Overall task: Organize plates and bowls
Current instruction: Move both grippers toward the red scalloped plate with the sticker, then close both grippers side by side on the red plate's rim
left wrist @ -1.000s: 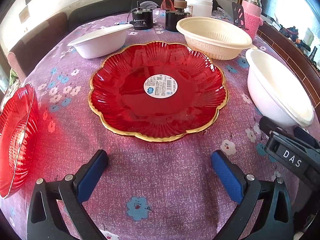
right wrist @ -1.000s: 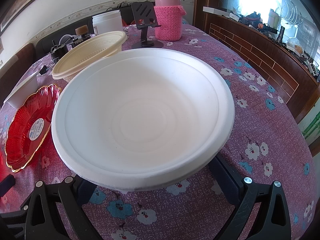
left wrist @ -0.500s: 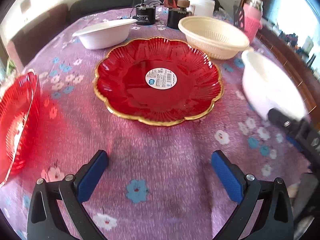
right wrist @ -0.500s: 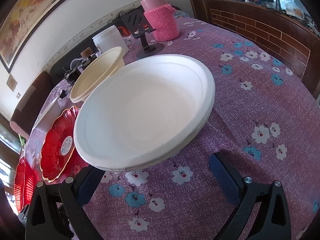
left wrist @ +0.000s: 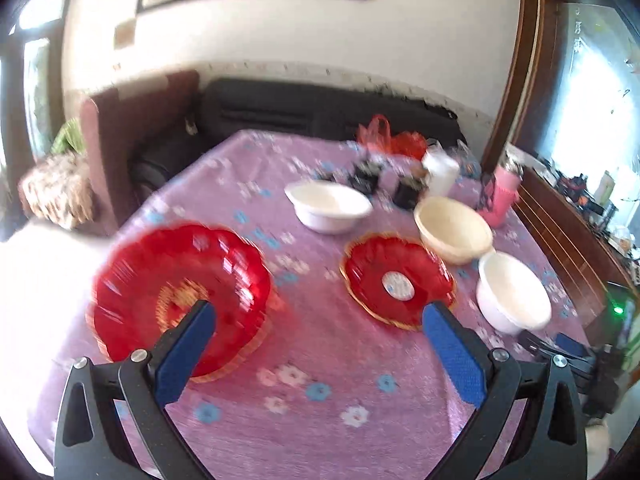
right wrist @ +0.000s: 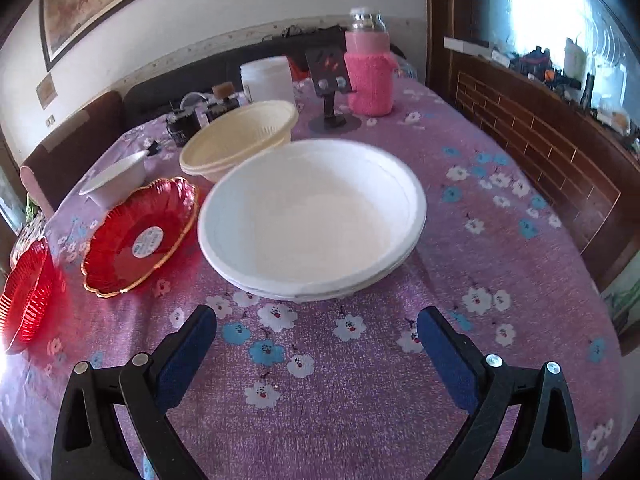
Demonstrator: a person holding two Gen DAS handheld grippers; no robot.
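Our left gripper (left wrist: 318,314) has pulled well up and back from the table since a second ago: then the flat red plate (left wrist: 398,282) filled the view just ahead of the blue pads, and now it lies small and farther off, just beyond the right-hand pad. Its jaws are spread wide and hold nothing, as they were before. The deep red bowl (left wrist: 180,292), earlier only a sliver at the far left edge, now sits whole in front of the left-hand pad, blurred by our motion. Beyond the flat plate we see a small white bowl (left wrist: 328,206) and a cream bowl (left wrist: 454,228), and to the right a large white bowl (left wrist: 514,296). Our right gripper (right wrist: 316,326) has likewise backed away: a second ago the large white bowl (right wrist: 312,216) reached down between its pads, and now the bowl rests on the purple flowered tablecloth (right wrist: 500,240) just ahead of them, clear of both. These jaws too stand wide apart and empty. To the left of that bowl lies the flat red plate (right wrist: 140,236), with the cream bowl (right wrist: 240,140) behind, and a pink-sleeved bottle (right wrist: 368,68) stands farther back.
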